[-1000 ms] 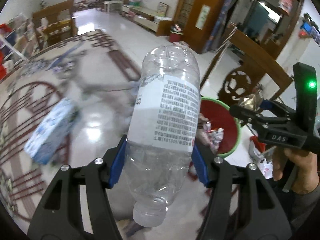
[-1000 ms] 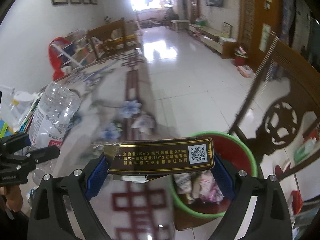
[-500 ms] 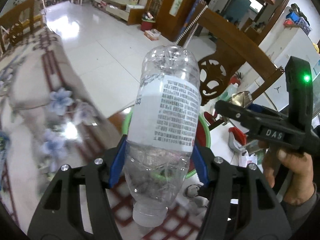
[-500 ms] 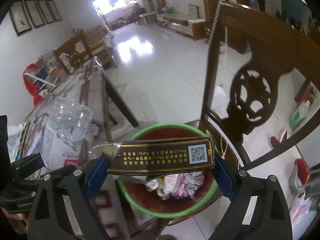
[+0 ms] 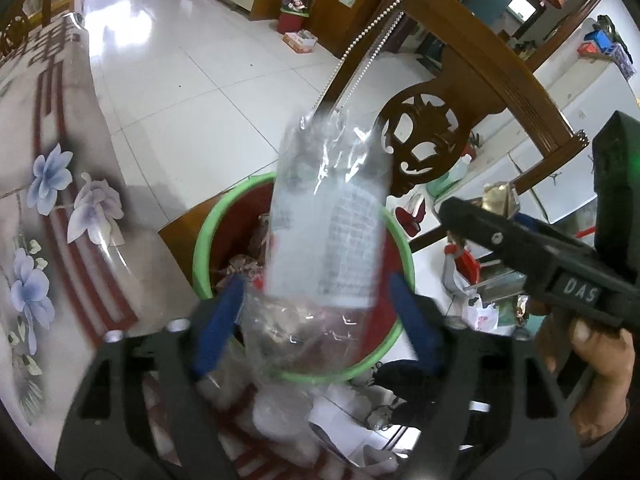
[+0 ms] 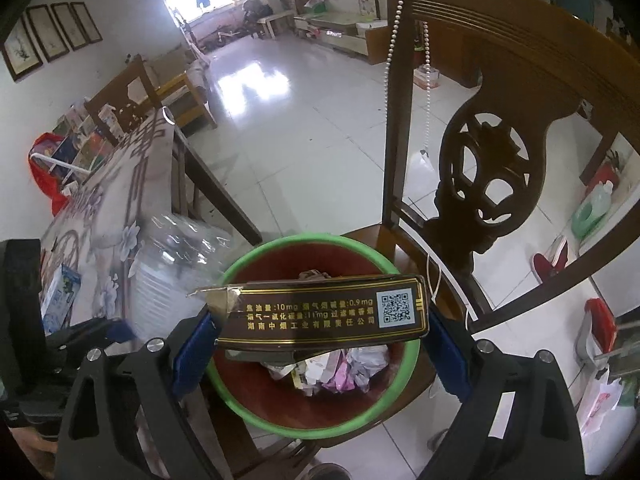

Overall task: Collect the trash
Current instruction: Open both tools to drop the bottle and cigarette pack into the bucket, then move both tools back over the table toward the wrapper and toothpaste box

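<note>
My left gripper (image 5: 316, 320) has its jaws spread wider than the clear plastic bottle (image 5: 324, 236), which is blurred between them over the green-rimmed red bin (image 5: 202, 240). The bottle also shows in the right wrist view (image 6: 176, 268), left of the bin (image 6: 320, 428). My right gripper (image 6: 320, 340) is shut on a dark brown cigarette box (image 6: 324, 312) with gold print, held just above the bin's opening. The bin holds crumpled wrappers and paper.
The bin sits on a wooden chair with a carved back (image 6: 492, 176). A flower-patterned table (image 5: 44, 200) is at the left, with a blue box (image 6: 60, 300) on it. White tiled floor (image 6: 300, 120) lies beyond. Shoes and bags lie at the right.
My left gripper has opened and the bottle is slipping out, blurred, over the bin. Both grippers moved from the table to above the bin. The right still holds the box.
</note>
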